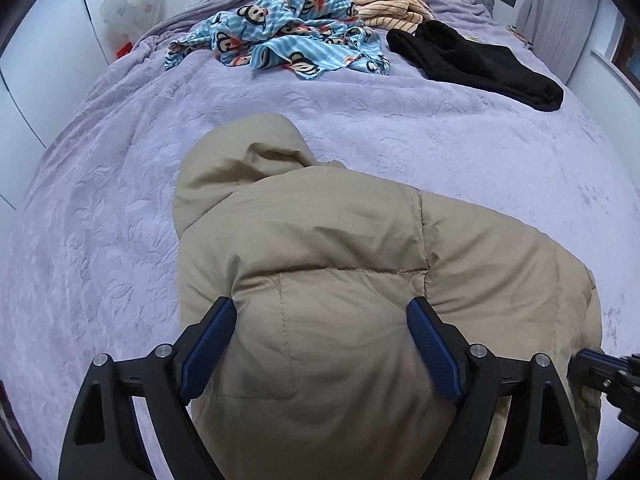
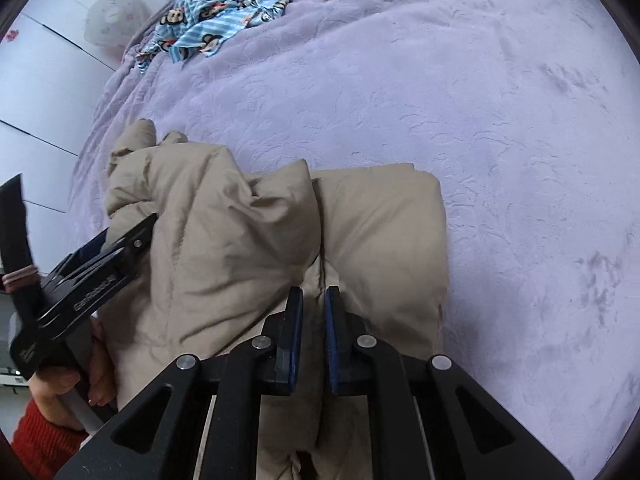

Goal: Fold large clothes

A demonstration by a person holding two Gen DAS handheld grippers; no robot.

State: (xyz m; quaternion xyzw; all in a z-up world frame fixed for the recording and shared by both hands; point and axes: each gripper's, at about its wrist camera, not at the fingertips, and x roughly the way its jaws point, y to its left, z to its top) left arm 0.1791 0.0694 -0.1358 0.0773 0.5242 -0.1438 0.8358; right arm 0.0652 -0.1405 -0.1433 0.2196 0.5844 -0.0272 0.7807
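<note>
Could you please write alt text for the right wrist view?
The right gripper, nearly shut, pinches a fold of a beige puffer coat on a lavender bedspread. The left gripper presses the coat's left side; blue monkey-print fabric lies beyond.

The left hand-held gripper (image 1: 320,312) points forward and slightly down, its blue-padded fingers (image 1: 208,344) spread wide apart with tan quilted fabric bulging between them. The right hand-held gripper (image 2: 314,296) has its fingers drawn close together, a narrow gap left between the blue pads (image 2: 332,340), a fold of tan fabric at their tips; whether they pinch it cannot be told. The person's left hand (image 2: 72,380), in a red knitted cuff, grips the left tool's handle.
</note>
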